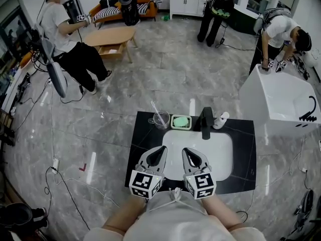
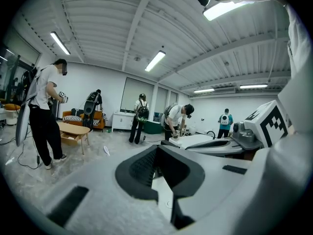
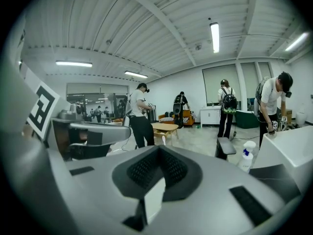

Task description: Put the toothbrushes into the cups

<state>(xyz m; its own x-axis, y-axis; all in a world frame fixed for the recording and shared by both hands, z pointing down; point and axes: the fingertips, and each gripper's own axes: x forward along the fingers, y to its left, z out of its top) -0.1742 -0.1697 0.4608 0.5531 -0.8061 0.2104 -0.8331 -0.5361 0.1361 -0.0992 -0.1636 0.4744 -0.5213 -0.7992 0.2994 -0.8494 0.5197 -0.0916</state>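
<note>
A: Tools?
B: Left tool and right tool are both closed and empty, side by side over the sink's near edge. Probably parked clear of the work.
A: Toothbrush?
B: A thin, pale toothbrush leans inside the clear cup. It stands back left on the table, beside a green soap dish.

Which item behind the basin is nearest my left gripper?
The clear cup, leftmost in the row, a white toothbrush leaning in it; the green soap dish, faucet and bottle sit farther right.
</note>
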